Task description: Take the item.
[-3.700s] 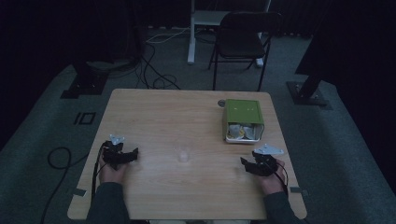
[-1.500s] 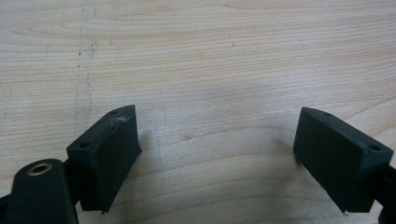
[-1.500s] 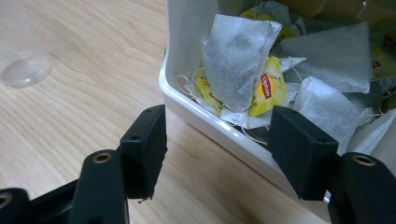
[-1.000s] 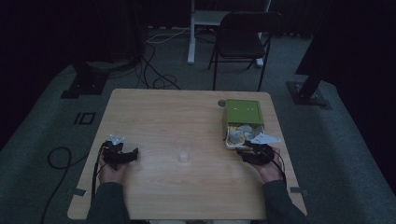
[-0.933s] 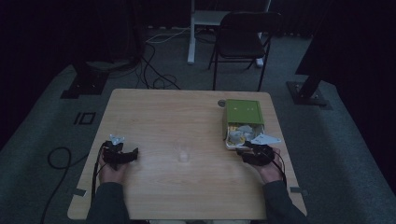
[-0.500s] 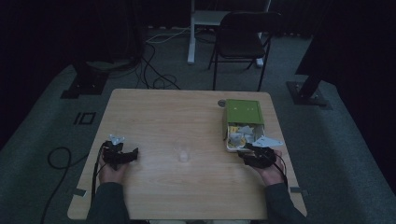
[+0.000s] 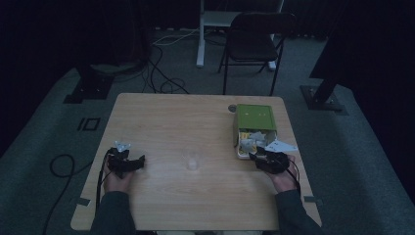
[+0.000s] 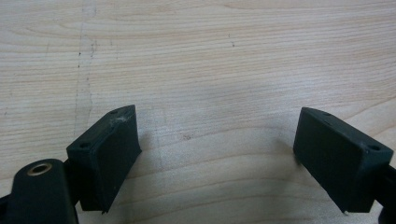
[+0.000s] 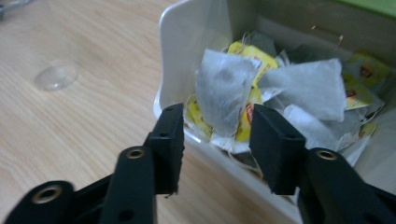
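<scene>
A white box [image 7: 240,147] with a green lid [image 7: 255,116] flipped back stands at the table's right side, full of tea bags. My right gripper [image 7: 255,155] is at its near end. In the right gripper view the right gripper [image 9: 217,112] has a grey tea bag [image 9: 224,88] standing between its jaws at the box's rim [image 9: 168,28]; the jaws have just been closing, and a narrow gap remains on the left pad's side. My left gripper [image 7: 139,164] rests at the table's left front. Seen in its own view, the left gripper [image 8: 217,116] is open wide over bare wood.
A small clear cup [image 7: 193,160] stands mid-table between the two hands, and its base [image 9: 56,77] appears left of the box. A small round object [image 7: 232,108] lies by the lid's far corner. A black chair [image 7: 254,44] stands beyond the table's far edge.
My right hand has moved forward from the table's front right up to the box's near end, then held still. The left hand has not moved.
</scene>
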Demonstrator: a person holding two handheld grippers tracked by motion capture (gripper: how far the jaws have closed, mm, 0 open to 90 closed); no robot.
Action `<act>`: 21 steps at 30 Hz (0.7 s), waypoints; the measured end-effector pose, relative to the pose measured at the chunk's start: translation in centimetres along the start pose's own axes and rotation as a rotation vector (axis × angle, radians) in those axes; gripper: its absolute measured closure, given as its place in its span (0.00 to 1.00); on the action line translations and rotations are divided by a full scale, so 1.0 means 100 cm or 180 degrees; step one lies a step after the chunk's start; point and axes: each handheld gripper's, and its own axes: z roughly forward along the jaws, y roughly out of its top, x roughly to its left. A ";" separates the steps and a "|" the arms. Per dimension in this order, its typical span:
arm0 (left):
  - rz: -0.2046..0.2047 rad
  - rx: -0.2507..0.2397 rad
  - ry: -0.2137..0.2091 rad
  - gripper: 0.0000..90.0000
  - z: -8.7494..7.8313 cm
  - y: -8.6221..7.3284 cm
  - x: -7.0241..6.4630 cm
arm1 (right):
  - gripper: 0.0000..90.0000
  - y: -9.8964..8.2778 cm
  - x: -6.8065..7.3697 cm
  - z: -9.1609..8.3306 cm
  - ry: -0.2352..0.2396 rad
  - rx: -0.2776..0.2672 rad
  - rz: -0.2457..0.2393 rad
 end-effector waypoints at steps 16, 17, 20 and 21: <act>0.0000 0.0001 0.0000 0.17 0.000 0.000 0.000 | 0.65 0.017 -0.001 0.010 -0.0126 -0.0065 0.0030; -0.0001 0.0000 -0.0001 0.17 0.000 0.000 0.000 | 0.64 0.018 -0.002 0.011 -0.0134 -0.0060 0.0031; 0.0001 0.0001 0.0000 0.17 0.000 0.000 0.000 | 0.63 0.021 -0.003 0.014 -0.0153 -0.0052 0.0036; 0.0000 0.0002 0.0000 0.17 0.000 0.000 0.000 | 0.63 0.022 -0.003 0.016 -0.0152 -0.0045 0.0036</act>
